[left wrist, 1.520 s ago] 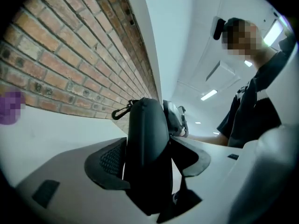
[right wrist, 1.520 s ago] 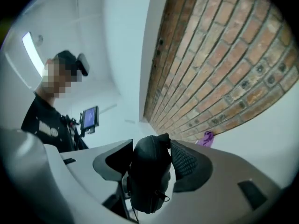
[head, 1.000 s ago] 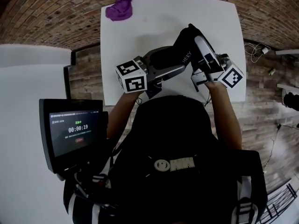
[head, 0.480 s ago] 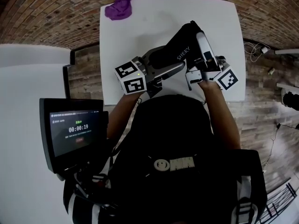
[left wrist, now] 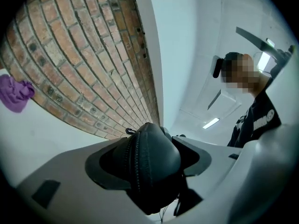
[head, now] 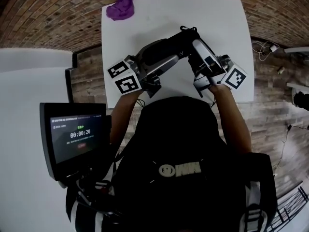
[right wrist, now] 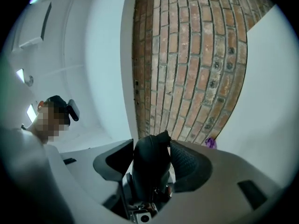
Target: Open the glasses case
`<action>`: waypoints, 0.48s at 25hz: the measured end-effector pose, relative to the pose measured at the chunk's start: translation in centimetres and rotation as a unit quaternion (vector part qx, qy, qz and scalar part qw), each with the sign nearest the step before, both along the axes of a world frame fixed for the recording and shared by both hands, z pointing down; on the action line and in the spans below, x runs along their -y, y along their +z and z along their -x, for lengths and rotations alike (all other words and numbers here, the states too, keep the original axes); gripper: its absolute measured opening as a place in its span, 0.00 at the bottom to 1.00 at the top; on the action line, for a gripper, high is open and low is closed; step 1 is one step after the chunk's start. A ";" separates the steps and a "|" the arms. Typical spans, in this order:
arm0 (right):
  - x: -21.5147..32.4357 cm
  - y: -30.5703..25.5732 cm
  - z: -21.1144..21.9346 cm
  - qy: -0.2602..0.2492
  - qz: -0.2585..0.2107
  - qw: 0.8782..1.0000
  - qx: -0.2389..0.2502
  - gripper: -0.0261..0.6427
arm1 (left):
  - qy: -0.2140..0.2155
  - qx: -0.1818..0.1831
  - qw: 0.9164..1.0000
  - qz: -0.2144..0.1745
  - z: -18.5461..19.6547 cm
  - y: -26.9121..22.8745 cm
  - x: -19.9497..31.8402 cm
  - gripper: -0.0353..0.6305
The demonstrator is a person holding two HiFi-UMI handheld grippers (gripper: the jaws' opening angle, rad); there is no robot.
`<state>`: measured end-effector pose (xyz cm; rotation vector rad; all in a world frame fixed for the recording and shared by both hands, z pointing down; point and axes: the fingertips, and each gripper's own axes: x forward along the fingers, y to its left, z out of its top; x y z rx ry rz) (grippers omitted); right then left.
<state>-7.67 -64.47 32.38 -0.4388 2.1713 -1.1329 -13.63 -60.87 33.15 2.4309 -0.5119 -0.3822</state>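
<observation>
Two grippers have hold of one black glasses case [head: 168,50] from opposite ends. The left gripper [left wrist: 145,141] has just been closing its jaws, and they now stand wide but clamped on the case's [left wrist: 152,164] rounded end, which fills the gap between the pads, with a zip seam running over it that looks shut. The right gripper [right wrist: 152,155] also has its jaws wide and pressed on the case [right wrist: 148,169], gripping the other, narrower end. From the head view, the left gripper [head: 158,63] reaches in from the lower left and the right gripper [head: 197,52] from the lower right, so the case spans between them over the near half of the white table [head: 145,28]; whether it touches the tabletop cannot be told. A purple cloth [head: 120,7] lies well apart at the table's far left corner. Brick floor [head: 48,13] surrounds the table, and a dark screen [head: 77,137] showing a timer sits at the person's left.
</observation>
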 end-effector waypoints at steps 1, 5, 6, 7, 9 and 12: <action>0.0 0.2 -0.1 0.001 -0.001 1.000 -0.004 0.42 | 0.001 0.001 1.000 0.008 0.1 0.1 0.2 0.53; 0.1 2.5 -0.8 0.021 -0.014 0.994 -0.106 0.42 | -0.033 0.033 0.997 0.058 1.7 1.3 2.0 0.51; -0.2 3.6 -0.9 0.022 -0.027 0.986 -0.165 0.42 | -0.045 0.055 0.995 0.063 2.3 1.8 2.4 0.51; -0.6 4.6 -0.7 0.021 -0.053 0.969 -0.240 0.42 | -0.054 0.078 0.994 0.063 2.6 2.2 2.7 0.51; -1.6 6.5 0.6 0.009 -0.123 0.909 -0.398 0.42 | -0.063 0.113 0.990 0.058 3.0 2.8 3.1 0.51; -2.5 8.2 2.9 -0.002 -0.166 0.845 -0.508 0.42 | -0.075 0.112 0.988 0.072 2.8 2.9 3.3 0.51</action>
